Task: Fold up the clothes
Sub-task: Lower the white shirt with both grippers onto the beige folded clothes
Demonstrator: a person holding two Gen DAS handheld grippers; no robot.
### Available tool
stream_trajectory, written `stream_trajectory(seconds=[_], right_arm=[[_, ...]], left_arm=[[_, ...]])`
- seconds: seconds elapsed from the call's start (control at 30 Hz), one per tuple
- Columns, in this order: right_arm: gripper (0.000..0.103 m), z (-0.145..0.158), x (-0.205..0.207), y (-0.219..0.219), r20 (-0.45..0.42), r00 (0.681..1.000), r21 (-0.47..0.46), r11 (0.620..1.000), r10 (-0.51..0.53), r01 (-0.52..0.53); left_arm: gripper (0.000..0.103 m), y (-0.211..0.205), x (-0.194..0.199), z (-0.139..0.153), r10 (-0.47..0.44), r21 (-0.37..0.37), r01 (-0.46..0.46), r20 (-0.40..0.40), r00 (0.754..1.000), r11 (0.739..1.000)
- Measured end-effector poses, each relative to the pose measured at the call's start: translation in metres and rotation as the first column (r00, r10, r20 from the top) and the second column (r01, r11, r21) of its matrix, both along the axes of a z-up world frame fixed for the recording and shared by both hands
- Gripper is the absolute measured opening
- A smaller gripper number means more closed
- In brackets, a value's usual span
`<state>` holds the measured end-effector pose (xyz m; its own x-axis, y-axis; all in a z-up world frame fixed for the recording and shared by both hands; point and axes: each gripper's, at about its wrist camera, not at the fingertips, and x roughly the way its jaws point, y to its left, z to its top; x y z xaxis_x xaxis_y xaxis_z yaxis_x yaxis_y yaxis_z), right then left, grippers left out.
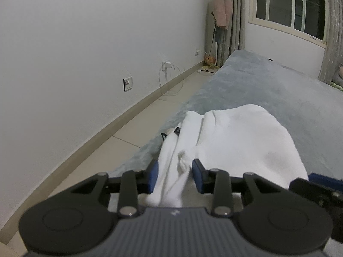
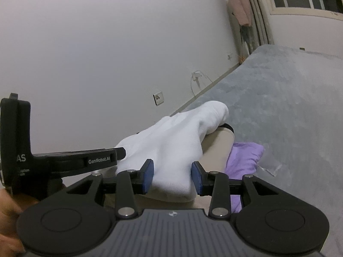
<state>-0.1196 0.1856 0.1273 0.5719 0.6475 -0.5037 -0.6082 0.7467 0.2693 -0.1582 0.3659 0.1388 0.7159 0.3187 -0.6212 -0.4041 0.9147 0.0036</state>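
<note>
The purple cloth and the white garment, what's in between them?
In the right wrist view, a beige garment lies between the white garment and the purple cloth, partly under the white one.

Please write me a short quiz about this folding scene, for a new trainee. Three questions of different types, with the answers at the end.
1. True or false: cloth of the white garment lies between the blue pads of the left gripper.
2. Multiple choice: which colour is the small cloth lying to the right of the right gripper? A) purple B) green C) red
3. Fill in: the garment lies over a grey ____.

Key: 1 true; 2 A; 3 blanket
</note>
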Motion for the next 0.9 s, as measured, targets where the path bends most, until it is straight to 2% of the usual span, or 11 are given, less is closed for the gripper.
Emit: stream_trajectory(seconds=[0.17, 0.37, 0.47, 0.6, 0.7, 0.9], right_arm=[[0.039, 0.000, 0.002, -0.011, 0.000, 1.000, 0.017, 1.000, 0.010, -0.010], [0.039, 0.005, 0.012, -0.020, -0.040, 0.999, 0.075, 0.997, 0.005, -0.002], [0.039, 0.008, 0.026, -0.014, -0.088, 0.996, 0.112, 0.994, 0.016, -0.007], [0.037, -0.008, 0.033, 0.001, -0.128, 0.991, 0.070, 0.997, 0.043, -0.034], [0.036, -0.019, 0.033, -0.004, -0.187, 0.982, 0.103, 0.995, 0.027, -0.008], [0.038, -0.016, 0.038, -0.009, -0.153, 0.985, 0.134, 0.989, 0.077, -0.056]], left_arm=[[0.038, -0.007, -0.003, 0.001, 0.003, 0.003, -0.003, 0.006, 1.000, 1.000], [0.039, -0.006, -0.004, -0.005, 0.019, -0.014, -0.019, 0.010, 1.000, 1.000], [0.039, -0.002, -0.005, -0.010, 0.029, -0.031, -0.028, 0.011, 1.000, 0.999], [0.039, 0.005, -0.006, -0.021, 0.021, -0.048, -0.021, 0.011, 1.000, 0.999], [0.039, 0.009, -0.005, -0.027, 0.018, -0.057, -0.017, 0.016, 1.000, 0.998], [0.039, 0.010, -0.006, -0.022, 0.013, -0.041, -0.012, 0.036, 0.999, 0.999]])
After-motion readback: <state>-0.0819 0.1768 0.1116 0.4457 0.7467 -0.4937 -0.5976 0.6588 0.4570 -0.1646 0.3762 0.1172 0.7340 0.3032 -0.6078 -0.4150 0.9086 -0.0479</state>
